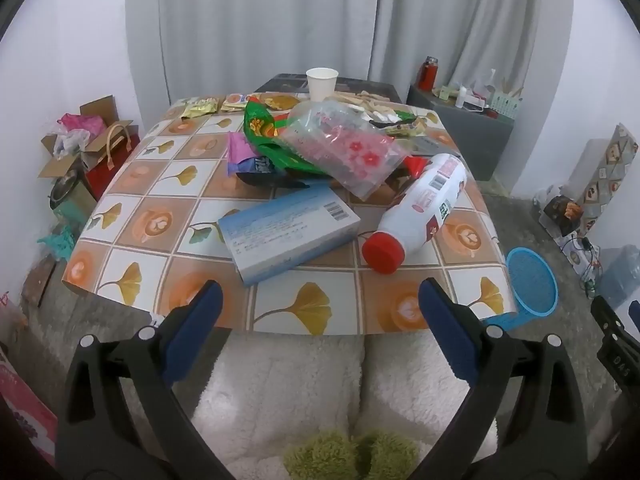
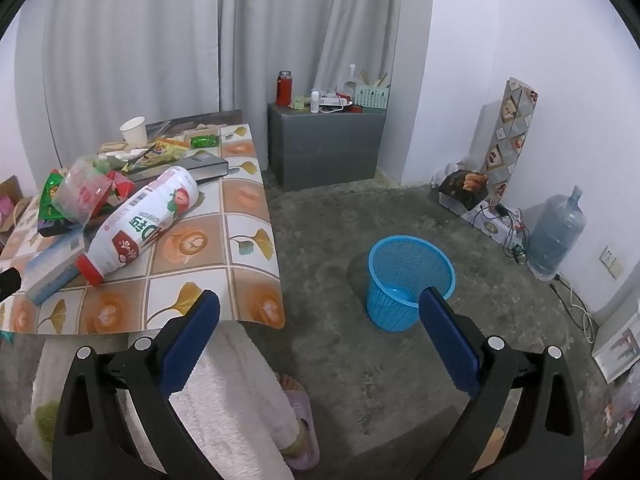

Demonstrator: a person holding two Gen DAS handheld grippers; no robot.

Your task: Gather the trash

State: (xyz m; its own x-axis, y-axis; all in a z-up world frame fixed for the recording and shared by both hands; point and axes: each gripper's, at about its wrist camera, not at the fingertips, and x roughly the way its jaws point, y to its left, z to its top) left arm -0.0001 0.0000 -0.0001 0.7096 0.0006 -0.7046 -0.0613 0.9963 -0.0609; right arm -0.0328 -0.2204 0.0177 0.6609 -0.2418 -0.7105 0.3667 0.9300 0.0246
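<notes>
Trash litters a low table (image 1: 132, 184) with a leaf-patterned cloth. Nearest me lies a light blue flat box (image 1: 290, 230). A white bottle with a red cap (image 1: 424, 208) lies on its side beside it, seen too in the right wrist view (image 2: 140, 224). Behind them are a clear plastic bag with pink flowers (image 1: 344, 152), a green wrapper (image 1: 264, 132) and a paper cup (image 1: 321, 83). A blue mesh bin (image 2: 410, 280) stands on the floor right of the table. My left gripper (image 1: 320, 300) hangs open over the table's near edge. My right gripper (image 2: 320, 308) is open above the floor, nothing in it.
A grey cabinet (image 2: 326, 144) with a red flask and small items stands behind the table. A water jug (image 2: 558, 232), cables and boxes line the right wall. Cardboard boxes and bags (image 1: 84, 148) sit left of the table. White fleece-clad legs (image 1: 320, 384) are below the grippers.
</notes>
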